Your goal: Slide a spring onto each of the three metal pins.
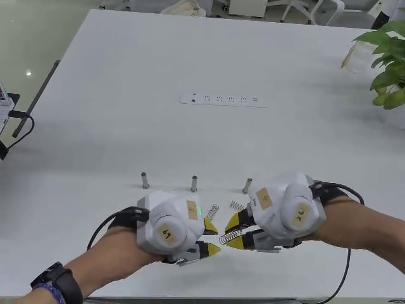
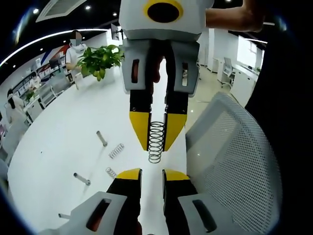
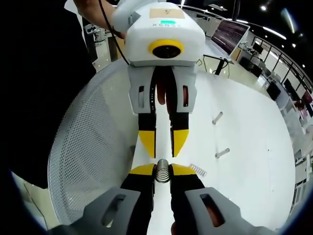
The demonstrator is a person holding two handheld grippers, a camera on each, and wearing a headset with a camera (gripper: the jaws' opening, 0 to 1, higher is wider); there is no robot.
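Three upright metal pins (image 1: 145,180) (image 1: 194,183) (image 1: 247,185) stand in a row on the white table (image 1: 190,63). My right gripper (image 1: 233,232) is shut on a spring (image 1: 229,236) near the table's front edge; the coil (image 3: 162,171) sits between its yellow tips. My left gripper (image 1: 211,238) faces it tip to tip, open, with nothing between its fingers (image 2: 129,175). In the left gripper view the held spring (image 2: 156,141) hangs just beyond my own tips. Two loose springs (image 1: 212,211) (image 1: 237,205) lie on the table in front of the pins.
A white power strip (image 1: 221,99) lies at mid-table behind the pins. A potted plant (image 1: 389,63) stands at the right edge. A grey mesh chair (image 2: 230,147) sits below the table's front edge, close under both grippers.
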